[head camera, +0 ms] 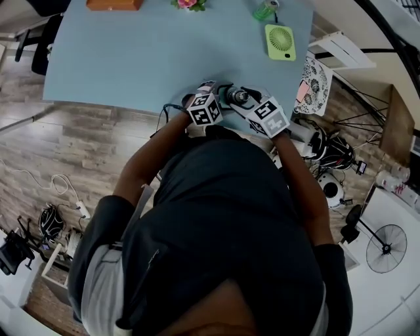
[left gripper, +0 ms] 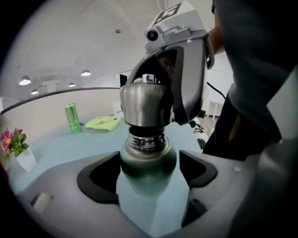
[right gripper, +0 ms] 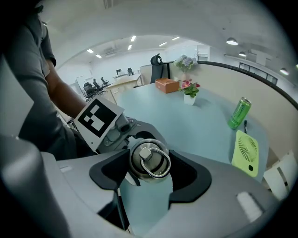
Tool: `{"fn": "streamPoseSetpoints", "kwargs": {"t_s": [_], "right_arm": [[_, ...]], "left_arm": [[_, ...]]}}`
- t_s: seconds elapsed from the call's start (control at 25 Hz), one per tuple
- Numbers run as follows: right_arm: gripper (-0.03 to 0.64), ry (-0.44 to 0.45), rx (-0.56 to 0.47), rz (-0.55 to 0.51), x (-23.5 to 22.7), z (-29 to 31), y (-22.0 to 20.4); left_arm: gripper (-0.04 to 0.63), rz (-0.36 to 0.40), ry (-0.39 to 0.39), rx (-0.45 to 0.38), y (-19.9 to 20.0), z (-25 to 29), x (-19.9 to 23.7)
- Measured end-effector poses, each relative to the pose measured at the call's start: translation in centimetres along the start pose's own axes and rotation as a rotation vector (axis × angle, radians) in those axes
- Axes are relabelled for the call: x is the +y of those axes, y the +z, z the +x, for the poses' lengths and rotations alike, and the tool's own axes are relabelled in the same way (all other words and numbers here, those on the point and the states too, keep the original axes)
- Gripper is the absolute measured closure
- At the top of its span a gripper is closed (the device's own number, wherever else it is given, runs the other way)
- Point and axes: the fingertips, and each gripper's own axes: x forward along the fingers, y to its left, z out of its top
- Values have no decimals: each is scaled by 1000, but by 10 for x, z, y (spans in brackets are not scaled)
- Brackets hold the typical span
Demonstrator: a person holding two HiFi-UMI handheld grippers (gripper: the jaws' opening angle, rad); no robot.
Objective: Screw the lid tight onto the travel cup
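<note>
Pale blue tabletop [head camera: 131, 59] fills the scene, and the work sits at its near edge, just in front of the person. The left claw [left gripper: 149, 179] comes in from the side and is closed on the dark green body of the cup [left gripper: 148, 162], with a pad pressed to each flank. The cup's long axis runs roughly upright between the jaws. Whether its base rests on the tabletop cannot be told. The steel lid [right gripper: 149, 160] sits straight above the neck, in line with that axis. A band of thread shows bare under its rim, so it looks started at most, not seated. The right claw [right gripper: 150, 169] reaches down from above, looking almost along the axis onto the lid's ring. Its jaws stand wide but clamp the lid's sides, so it grips the lid rather than hanging empty. The coming move turns on this stack: the lid must be twisted about the cup's axis while the left claw keeps the body from spinning, and any tilt between the two could cross the thread. Farther off lie a green fan [head camera: 280, 41], then a can [head camera: 265, 9], flowers [head camera: 189, 3] and an orange box [head camera: 113, 4] along the far edge.
</note>
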Motion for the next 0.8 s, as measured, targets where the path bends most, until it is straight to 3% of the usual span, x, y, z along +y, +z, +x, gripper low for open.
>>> {"fn": "streamPoseSetpoints", "kwargs": {"t_s": [0.44, 0.8], "right_arm": [[357, 50, 42, -82, 4, 16, 0], [357, 137, 50, -82, 5, 21, -10]], "left_arm": [[170, 32, 9, -6, -6, 15, 3], [167, 22, 22, -75, -2, 16, 4]]}}
